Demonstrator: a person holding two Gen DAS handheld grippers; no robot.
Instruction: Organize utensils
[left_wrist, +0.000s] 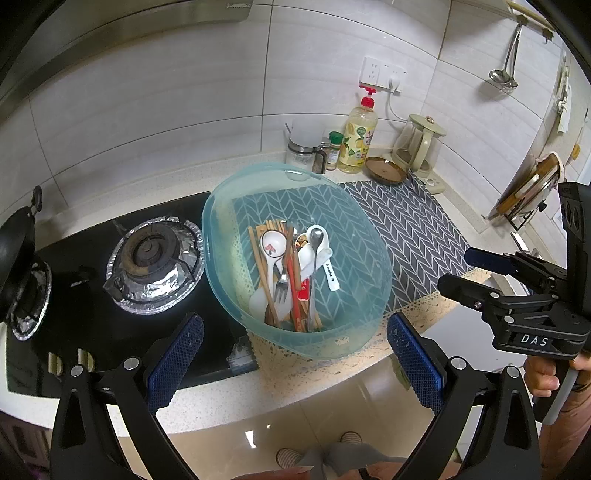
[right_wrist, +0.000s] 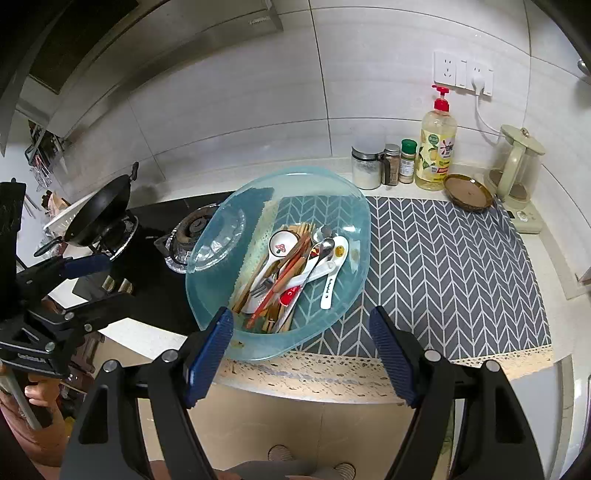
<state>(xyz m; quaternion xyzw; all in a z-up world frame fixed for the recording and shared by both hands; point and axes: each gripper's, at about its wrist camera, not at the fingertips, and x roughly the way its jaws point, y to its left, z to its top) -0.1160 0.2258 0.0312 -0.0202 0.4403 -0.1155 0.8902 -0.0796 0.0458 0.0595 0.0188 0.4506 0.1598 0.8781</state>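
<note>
A clear blue plastic basin (left_wrist: 354, 280) (right_wrist: 343, 221) stands on the counter's front, partly over a grey patterned mat (left_wrist: 413, 229) (right_wrist: 450, 266). It holds a heap of utensils: white ceramic spoons (left_wrist: 273, 243) (right_wrist: 282, 243), a metal spoon (left_wrist: 316, 236) (right_wrist: 325, 245), a fork (left_wrist: 282, 284) (right_wrist: 260, 286) and wooden chopsticks (left_wrist: 260, 258) (right_wrist: 295, 254). My left gripper (left_wrist: 295, 343) is open and empty, just in front of the basin. My right gripper (right_wrist: 301, 339) is open and empty at the basin's front edge; it also shows in the left wrist view (left_wrist: 458, 269).
A black gas hob (left_wrist: 147, 254) (right_wrist: 199, 225) lies left of the basin, with a black pan (right_wrist: 99, 210) on the far burner. Jars (right_wrist: 365, 166), a soap bottle (left_wrist: 358, 136) (right_wrist: 436, 147), a brown dish (right_wrist: 467, 192) and a kettle (right_wrist: 517, 166) line the wall.
</note>
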